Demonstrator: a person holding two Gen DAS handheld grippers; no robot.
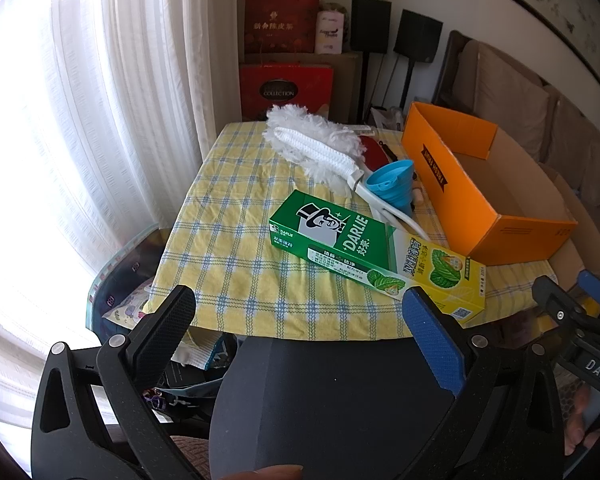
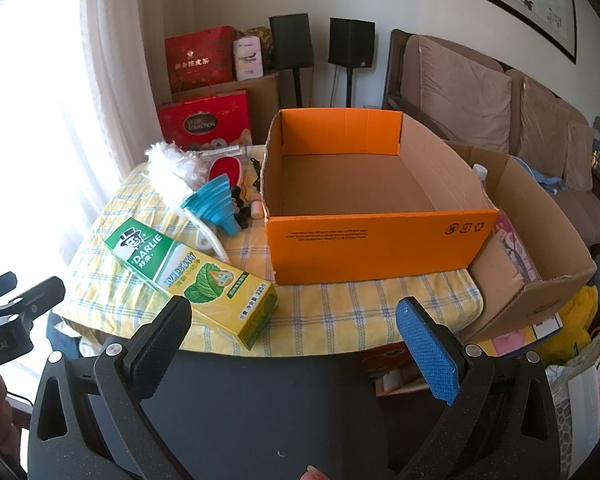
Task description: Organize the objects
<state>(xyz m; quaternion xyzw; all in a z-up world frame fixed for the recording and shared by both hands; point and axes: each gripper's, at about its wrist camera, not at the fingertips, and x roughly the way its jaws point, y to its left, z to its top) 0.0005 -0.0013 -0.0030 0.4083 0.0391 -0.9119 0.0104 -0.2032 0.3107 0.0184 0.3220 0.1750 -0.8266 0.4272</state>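
A green and yellow Darlie toothpaste box [image 1: 376, 256] [image 2: 192, 276] lies on the yellow checked table [image 1: 244, 216] [image 2: 340, 320] near its front edge. Behind it lie a white fluffy duster [image 1: 316, 146] [image 2: 172, 172], a blue collapsible funnel [image 1: 394, 184] [image 2: 216, 204] and a red brush [image 2: 226, 170]. An empty orange cardboard box [image 1: 496, 208] [image 2: 376, 240] stands on the right of the table. My left gripper [image 1: 300, 312] is open and empty, short of the table's front edge. My right gripper [image 2: 294, 320] is open and empty, in front of the orange box.
A second brown cardboard box [image 2: 540, 248] with items stands right of the table. A brown sofa [image 2: 520, 120] runs along the right wall. Red gift boxes [image 2: 204, 120] and two black speakers [image 2: 352, 42] stand behind. White curtains [image 1: 100, 120] hang on the left.
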